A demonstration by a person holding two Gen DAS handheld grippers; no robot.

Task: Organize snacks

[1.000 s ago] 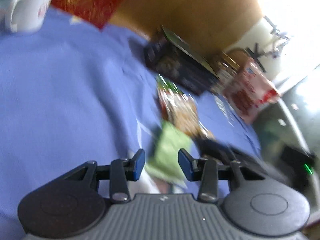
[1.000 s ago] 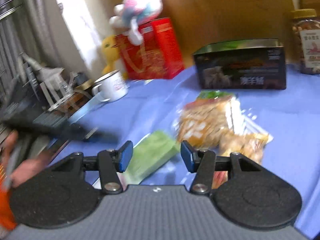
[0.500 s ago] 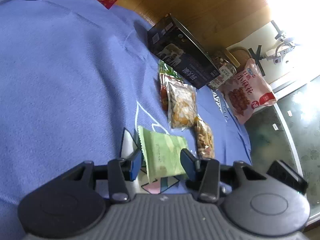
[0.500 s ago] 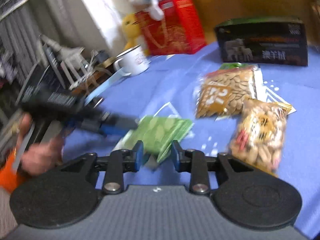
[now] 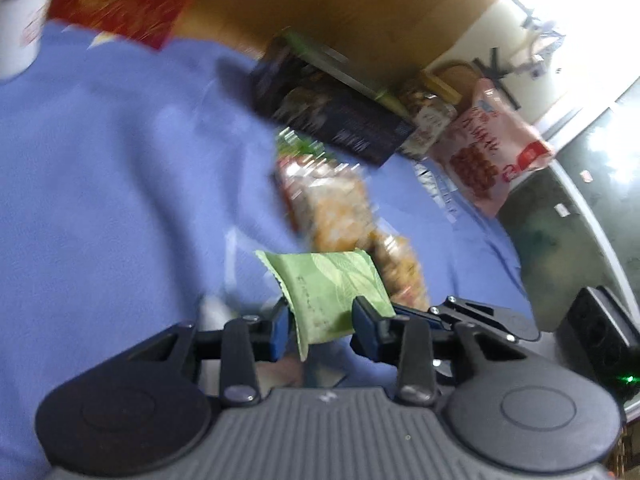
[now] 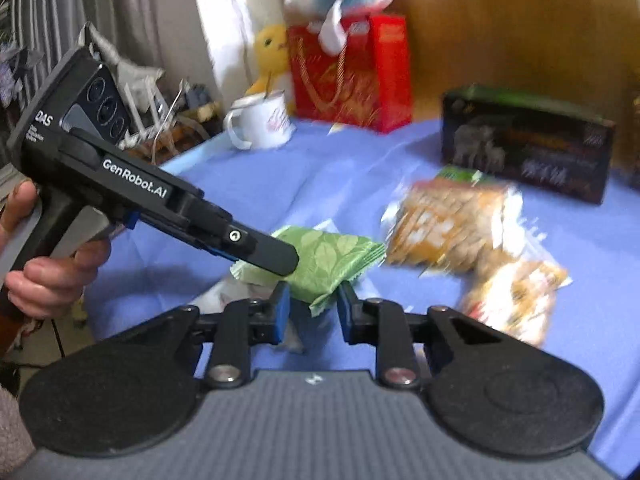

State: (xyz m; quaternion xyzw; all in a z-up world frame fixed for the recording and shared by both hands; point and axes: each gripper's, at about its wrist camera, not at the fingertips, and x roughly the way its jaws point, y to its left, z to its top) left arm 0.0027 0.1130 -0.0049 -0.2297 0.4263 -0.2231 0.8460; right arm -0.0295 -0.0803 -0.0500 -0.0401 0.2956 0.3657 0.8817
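Two hand-held grippers meet at one flat green leaf-patterned snack packet (image 6: pixel 332 258), which sits raised above the blue tablecloth (image 6: pixel 320 168). The left gripper (image 5: pixel 320 322) has the packet's near end between its blue pads and its jaws are closing on it. The right gripper (image 6: pixel 310 306) is also closing, with a corner of the same packet between its pads; whether those pads press on it yet cannot be told.

In the right wrist view the left gripper's black body reads "GenRobot.AI" and "DAS", with a person's hand (image 6: pixel 44 264) around its handle. Beyond the packet lie two clear bags of orange-brown snacks (image 6: pixel 460 220), then a dark printed box with a green top edge (image 6: pixel 528 148); its lettering is too blurred to read. A white enamel mug (image 6: pixel 260 120) and a red gift bag with gold pattern (image 6: pixel 352 76) stand further back. A pink-and-white bag with blurred red characters (image 5: pixel 484 148) leans at the cloth's edge.
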